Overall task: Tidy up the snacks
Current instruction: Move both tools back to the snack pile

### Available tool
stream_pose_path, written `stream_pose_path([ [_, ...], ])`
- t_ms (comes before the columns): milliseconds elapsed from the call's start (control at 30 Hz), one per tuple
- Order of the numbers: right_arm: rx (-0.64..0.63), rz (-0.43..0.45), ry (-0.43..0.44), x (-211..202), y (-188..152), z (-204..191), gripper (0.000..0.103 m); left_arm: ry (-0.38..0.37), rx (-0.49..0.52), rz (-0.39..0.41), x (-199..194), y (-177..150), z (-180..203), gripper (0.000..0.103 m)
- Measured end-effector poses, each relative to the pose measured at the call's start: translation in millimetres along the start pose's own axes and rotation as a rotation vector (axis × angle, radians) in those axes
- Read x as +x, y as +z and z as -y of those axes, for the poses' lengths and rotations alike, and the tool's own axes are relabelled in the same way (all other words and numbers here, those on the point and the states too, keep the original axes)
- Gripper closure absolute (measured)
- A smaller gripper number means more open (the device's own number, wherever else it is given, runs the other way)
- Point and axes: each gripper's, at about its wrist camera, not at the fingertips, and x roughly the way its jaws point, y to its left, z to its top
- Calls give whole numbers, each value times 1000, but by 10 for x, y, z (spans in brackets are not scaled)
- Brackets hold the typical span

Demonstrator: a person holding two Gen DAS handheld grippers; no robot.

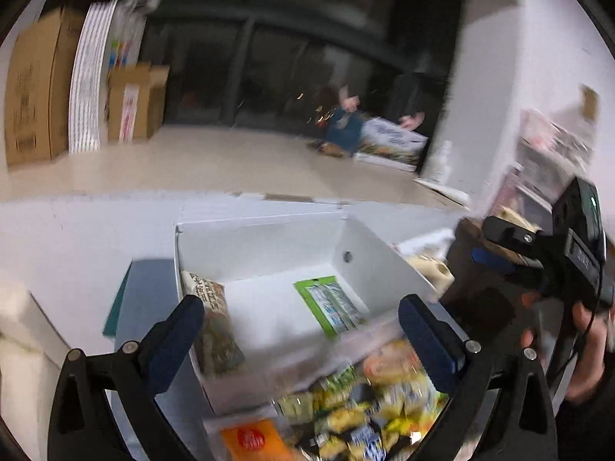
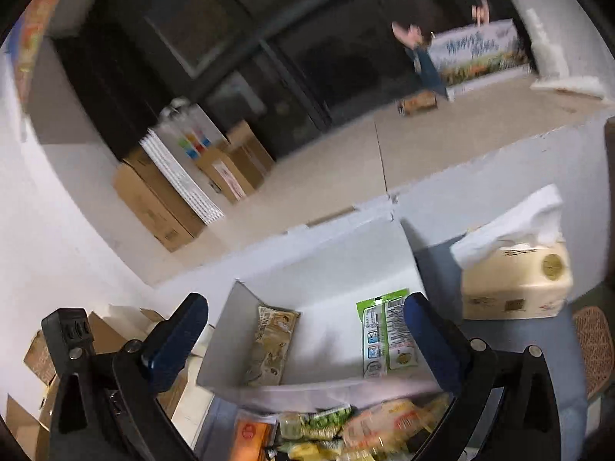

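**Q:** What do the two wrist views show?

**A:** A white box [image 1: 269, 253] stands open on the tabletop [image 1: 150, 299], with a heap of loose snacks [image 1: 369, 403] just in front of its near wall. The left tongs [image 1: 301, 330] and right tongs [image 2: 305, 330] both hang above that near edge, spread wide and pinching nothing.

**Q:** What is already inside?

**A:** Two packets, counted in both views: a brown packet [image 2: 273, 345] leaning against the left wall and a green packet [image 2: 386, 332] lying toward the right. The floor between them is bare.

**Q:** And the heap?

**A:** One orange packet [image 1: 253, 441] and many small yellow and green wrappers; blur prevents a count. One tissue pack [image 2: 515, 272] stands to the right of the box.

**Q:** How should the step be done well?

**A:** Probably by lowering one pair of tongs onto a single packet at the top of the heap, pinching it flat by an edge, then clearing the near wall before releasing it in the bare middle.
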Motion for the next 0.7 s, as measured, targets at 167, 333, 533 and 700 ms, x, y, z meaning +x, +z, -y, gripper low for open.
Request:
stream_pose_path([
  [167, -137, -80, 9, -512, -481, -108, 0, -10, 52, -53, -415, -413, 294, 0],
  [333, -217, -28, -156, -986, -1002, -135, 0, -10, 3, -56, -801, -812, 423, 0],
  [533, -133, -36, -208, -1331, -1415, 131, 0, -39, -61, -45, -1046, -1097, 497, 0],
  [700, -113, -47, -250, -1359, -1472, 380, 0, -17, -37, -62, -1066, -1156, 561, 0],
])
